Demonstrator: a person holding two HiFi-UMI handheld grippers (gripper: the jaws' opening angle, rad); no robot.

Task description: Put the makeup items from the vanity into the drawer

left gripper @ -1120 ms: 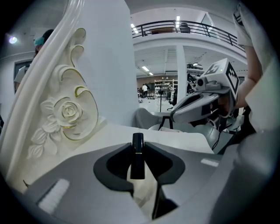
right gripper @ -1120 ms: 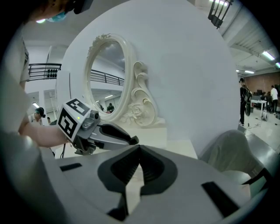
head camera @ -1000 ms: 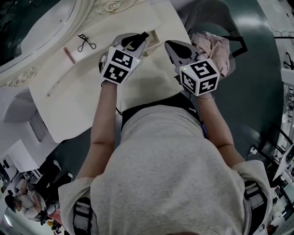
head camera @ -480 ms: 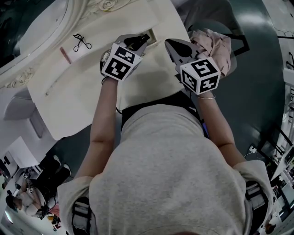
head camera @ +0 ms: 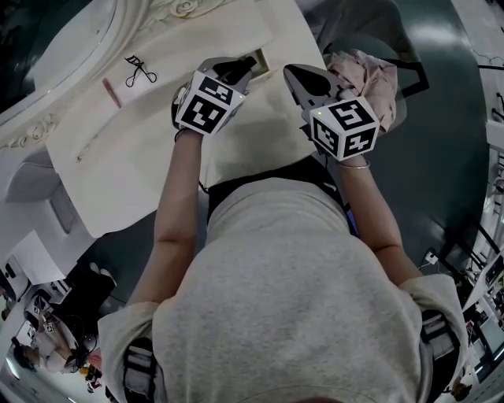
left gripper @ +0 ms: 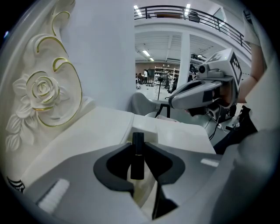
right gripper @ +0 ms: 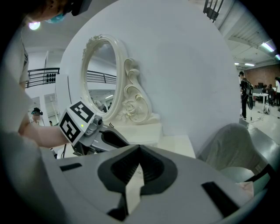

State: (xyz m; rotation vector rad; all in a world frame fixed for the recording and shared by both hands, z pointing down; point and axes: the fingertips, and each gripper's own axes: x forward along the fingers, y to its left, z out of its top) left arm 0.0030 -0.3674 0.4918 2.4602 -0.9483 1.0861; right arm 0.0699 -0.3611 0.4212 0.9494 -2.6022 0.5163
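Note:
A black lipstick tube stands upright between the pads of my left gripper, which is shut on it. In the head view that gripper hovers over the cream vanity top, its tip and the tube beside a small rectangular opening. My right gripper hangs to its right near the vanity's edge; its jaws meet with nothing between them. An eyelash curler, a pink stick and a thin pale stick lie on the top at the left.
The ornate white mirror frame borders the vanity at the back, with the oval mirror in the right gripper view. A pink cloth lies on a seat right of the vanity. Dark floor lies beyond.
The left gripper with the tube has edged slightly farther over the vanity. The right gripper has stayed in place.

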